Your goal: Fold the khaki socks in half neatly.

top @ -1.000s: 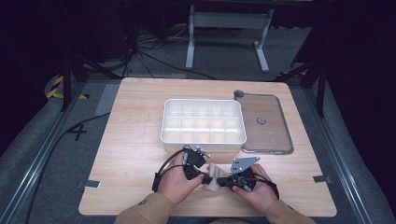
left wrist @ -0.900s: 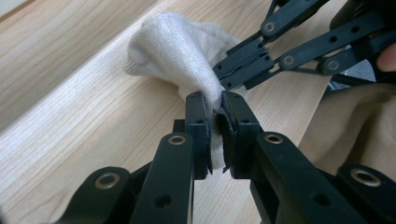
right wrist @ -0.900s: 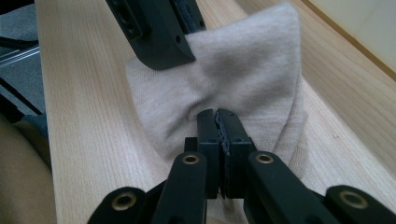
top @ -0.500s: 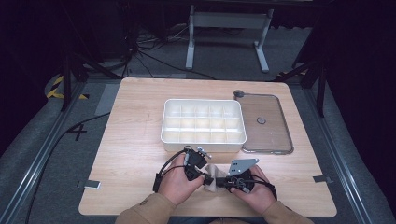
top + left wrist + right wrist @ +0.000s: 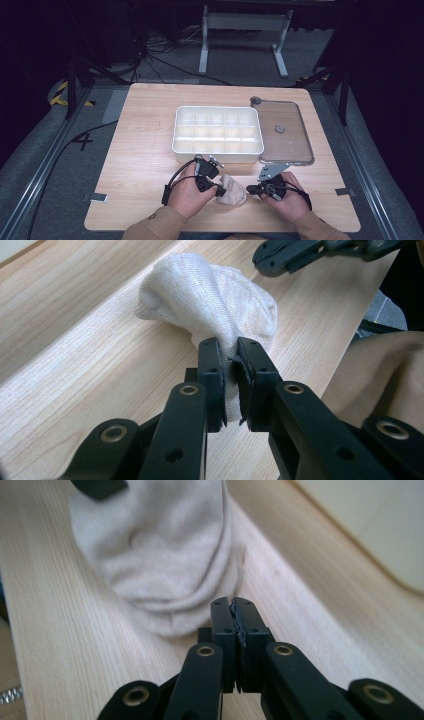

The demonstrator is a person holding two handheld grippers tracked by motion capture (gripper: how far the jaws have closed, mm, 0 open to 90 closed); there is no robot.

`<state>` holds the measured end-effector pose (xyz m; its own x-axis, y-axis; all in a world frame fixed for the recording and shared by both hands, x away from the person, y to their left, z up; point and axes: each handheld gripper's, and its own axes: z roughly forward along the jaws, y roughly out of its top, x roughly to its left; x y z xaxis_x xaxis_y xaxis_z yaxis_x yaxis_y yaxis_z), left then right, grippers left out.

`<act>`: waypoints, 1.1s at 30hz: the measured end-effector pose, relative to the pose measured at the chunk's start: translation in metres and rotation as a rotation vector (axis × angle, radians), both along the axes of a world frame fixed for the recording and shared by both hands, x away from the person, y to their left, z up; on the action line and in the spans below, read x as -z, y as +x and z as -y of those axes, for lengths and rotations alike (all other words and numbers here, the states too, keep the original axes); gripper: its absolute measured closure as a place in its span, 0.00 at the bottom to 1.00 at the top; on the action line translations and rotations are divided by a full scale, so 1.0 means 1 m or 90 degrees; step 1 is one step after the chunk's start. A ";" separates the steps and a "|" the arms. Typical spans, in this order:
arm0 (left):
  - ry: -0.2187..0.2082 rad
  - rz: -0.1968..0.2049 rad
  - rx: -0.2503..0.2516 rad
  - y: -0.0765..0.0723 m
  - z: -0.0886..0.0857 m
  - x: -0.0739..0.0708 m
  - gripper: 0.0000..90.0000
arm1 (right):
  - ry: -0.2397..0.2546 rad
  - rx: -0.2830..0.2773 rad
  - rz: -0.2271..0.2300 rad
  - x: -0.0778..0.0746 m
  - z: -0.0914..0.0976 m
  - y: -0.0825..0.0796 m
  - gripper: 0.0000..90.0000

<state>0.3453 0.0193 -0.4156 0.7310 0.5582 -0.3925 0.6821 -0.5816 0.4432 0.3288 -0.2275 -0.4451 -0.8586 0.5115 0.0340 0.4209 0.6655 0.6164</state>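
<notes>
A bunched cream cloth (image 5: pixel 233 190) lies on the wooden table (image 5: pixel 140 165) near its front edge, between the two hands. My left gripper (image 5: pixel 218 190) is shut on the cloth's left end; in the left gripper view its jaws (image 5: pixel 229 371) pinch a fold of the cloth (image 5: pixel 210 295). My right gripper (image 5: pixel 256 190) sits just right of the cloth, shut with nothing between its jaws. In the right gripper view the closed tips (image 5: pixel 234 603) rest a short way in front of the cloth (image 5: pixel 160 545), apart from it.
A white compartment tray (image 5: pixel 218 149) stands in the middle of the table, just beyond the hands. A clear lid (image 5: pixel 283 131) lies flat to its right. Bare wood extends to the left of the tray and hands.
Both hands shifted only slightly. The cloth stays pinched in the left gripper and looks a little more bunched up; the right gripper stays beside it.
</notes>
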 end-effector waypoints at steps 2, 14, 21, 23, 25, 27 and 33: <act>-0.001 -0.001 -0.001 0.000 0.000 0.000 0.90 | -0.015 -0.005 -0.020 0.004 -0.001 0.000 0.99; -0.005 0.011 0.010 -0.001 0.006 0.000 0.89 | 0.009 -0.025 -0.028 0.007 -0.013 -0.006 0.99; -0.018 0.022 0.025 -0.004 0.013 -0.001 0.87 | 0.015 -0.033 -0.032 0.008 -0.018 -0.008 0.99; -0.018 0.020 0.028 -0.005 0.016 0.001 0.87 | 0.014 -0.033 -0.032 0.008 -0.019 -0.008 0.99; -0.016 0.019 0.033 -0.006 0.018 0.002 0.87 | 0.014 -0.033 -0.032 0.008 -0.019 -0.008 0.99; -0.015 0.018 0.036 -0.006 0.020 0.003 0.86 | 0.015 -0.033 -0.032 0.008 -0.019 -0.008 0.99; -0.017 0.022 0.047 -0.008 0.025 0.008 0.84 | 0.017 -0.033 -0.033 0.007 -0.018 -0.008 0.98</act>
